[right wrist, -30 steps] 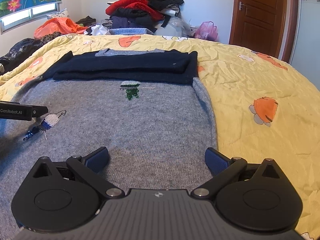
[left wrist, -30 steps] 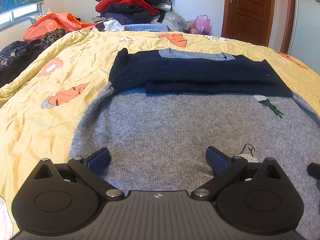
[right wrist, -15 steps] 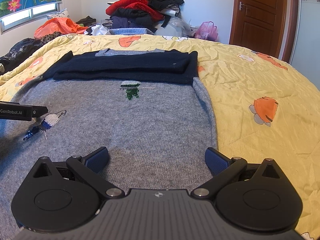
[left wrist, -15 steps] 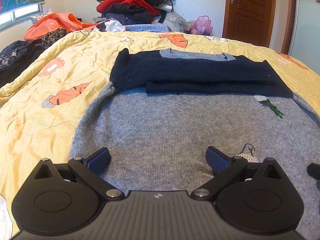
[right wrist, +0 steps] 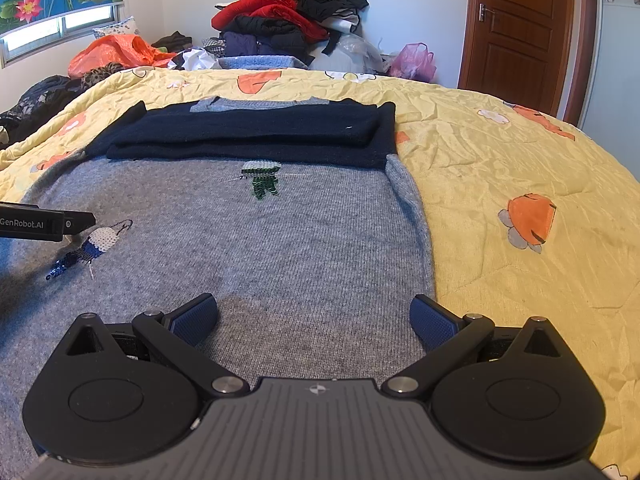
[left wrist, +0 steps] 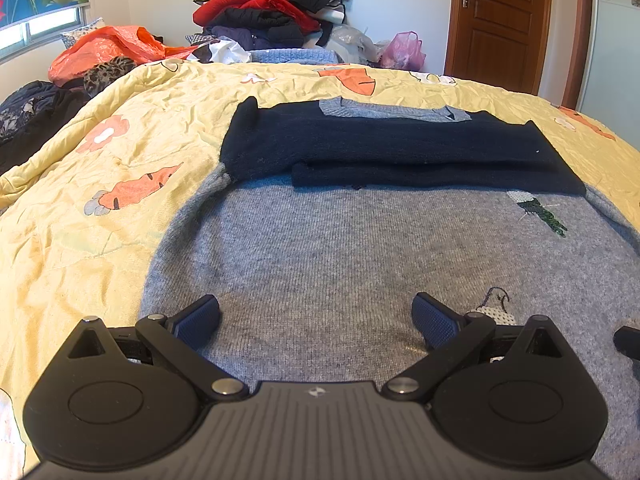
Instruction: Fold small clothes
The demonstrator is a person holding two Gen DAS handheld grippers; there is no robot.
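Note:
A grey knit sweater (left wrist: 340,248) with dark navy sleeves (left wrist: 384,148) folded across its chest lies flat on the yellow bedspread (left wrist: 80,208). It also shows in the right wrist view (right wrist: 240,240), with sequin patches on it. My left gripper (left wrist: 316,318) is open and empty, low over the sweater's near left part. My right gripper (right wrist: 314,316) is open and empty over the sweater's near right part, beside its right edge. The left gripper's body (right wrist: 40,224) shows at the left edge of the right wrist view.
A pile of red and dark clothes (left wrist: 272,12) stands at the far side of the bed, with an orange bag (left wrist: 108,46) to its left and a pink bag (left wrist: 404,50) near a wooden door (left wrist: 500,20). Dark clothes (left wrist: 28,108) lie at the far left.

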